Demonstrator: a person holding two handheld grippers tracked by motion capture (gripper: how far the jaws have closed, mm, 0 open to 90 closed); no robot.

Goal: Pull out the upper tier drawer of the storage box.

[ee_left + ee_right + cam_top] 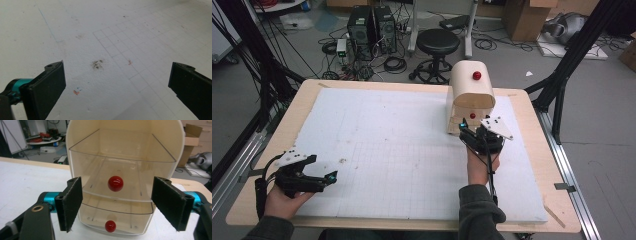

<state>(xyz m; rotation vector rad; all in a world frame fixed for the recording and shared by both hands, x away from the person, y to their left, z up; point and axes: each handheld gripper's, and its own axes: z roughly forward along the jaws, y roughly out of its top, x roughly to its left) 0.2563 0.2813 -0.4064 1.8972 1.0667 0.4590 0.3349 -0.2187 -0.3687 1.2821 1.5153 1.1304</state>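
My right gripper (117,205) has its jaws spread wide apart with nothing between the pads. Straight ahead of them, just beyond the tips, stands the cream drawer unit (172,142) on the white tabletop (387,145), its rounded top upright and its front facing me. The upper clear drawer (120,177) lies level across the jaws, its long axis running from one pad to the other, and its red knob (115,183) sits almost midway between them, a little left of centre. The lower drawer (117,213) and its smaller red knob (110,226) sit below the jaw line. I judge a short forward push would bring the pads either side of the upper knob.

My left gripper (314,181) is well apart from the unit, near the close edge, jaws also open over bare, smudged grid lines. The right hand (479,167) is clearly the nearer one.

I can read no label or writing on the unit or drawers.
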